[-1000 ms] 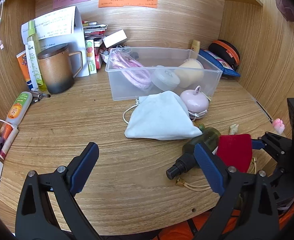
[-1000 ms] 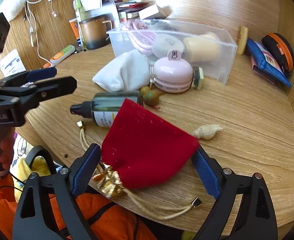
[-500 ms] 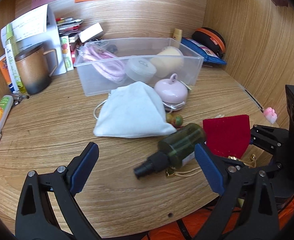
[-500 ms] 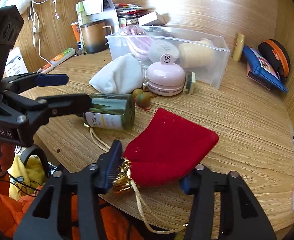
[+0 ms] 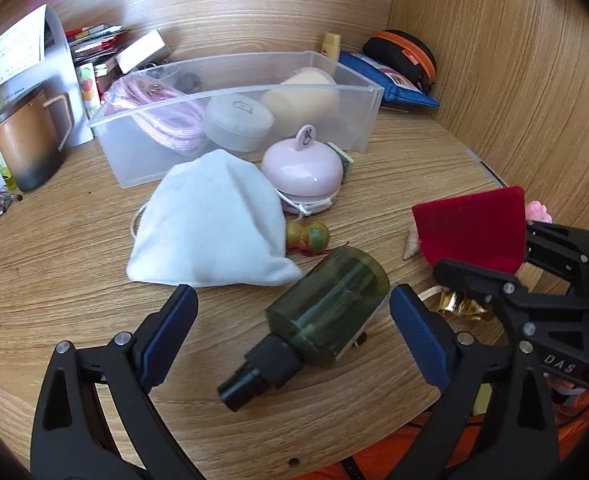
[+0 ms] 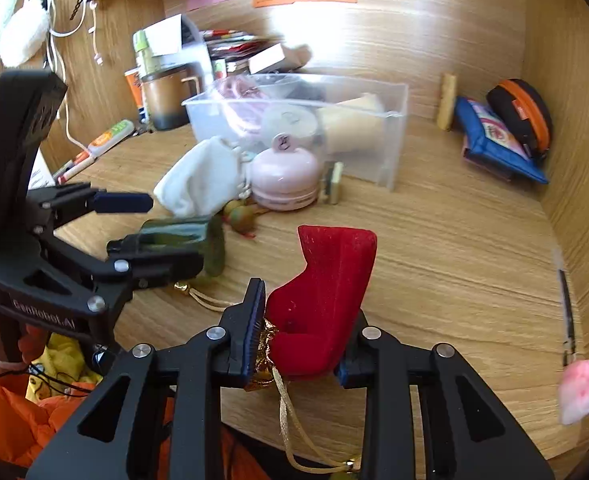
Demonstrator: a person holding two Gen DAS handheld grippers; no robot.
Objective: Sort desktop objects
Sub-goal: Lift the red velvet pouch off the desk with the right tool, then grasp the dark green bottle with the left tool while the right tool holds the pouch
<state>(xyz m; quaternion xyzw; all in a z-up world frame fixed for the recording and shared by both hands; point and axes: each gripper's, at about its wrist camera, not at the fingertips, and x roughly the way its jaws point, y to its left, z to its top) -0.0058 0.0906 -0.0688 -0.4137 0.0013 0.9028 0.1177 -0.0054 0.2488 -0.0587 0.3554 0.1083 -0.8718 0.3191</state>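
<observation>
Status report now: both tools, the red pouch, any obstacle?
Right tool shut on red velvet pouch, jaws just closed. Left tool open around lying green spray bottle. Clear plastic bin unobstructed.

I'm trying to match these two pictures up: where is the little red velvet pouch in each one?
Left wrist view: the red pouch is at the right edge, lifted, pinched in the right gripper, right of the green bottle.
Right wrist view: the pouch is low in the centre, pinched between that gripper's closing jaws, its gold cord dangling.
Shared landmark: the clear plastic bin behind it.
</observation>
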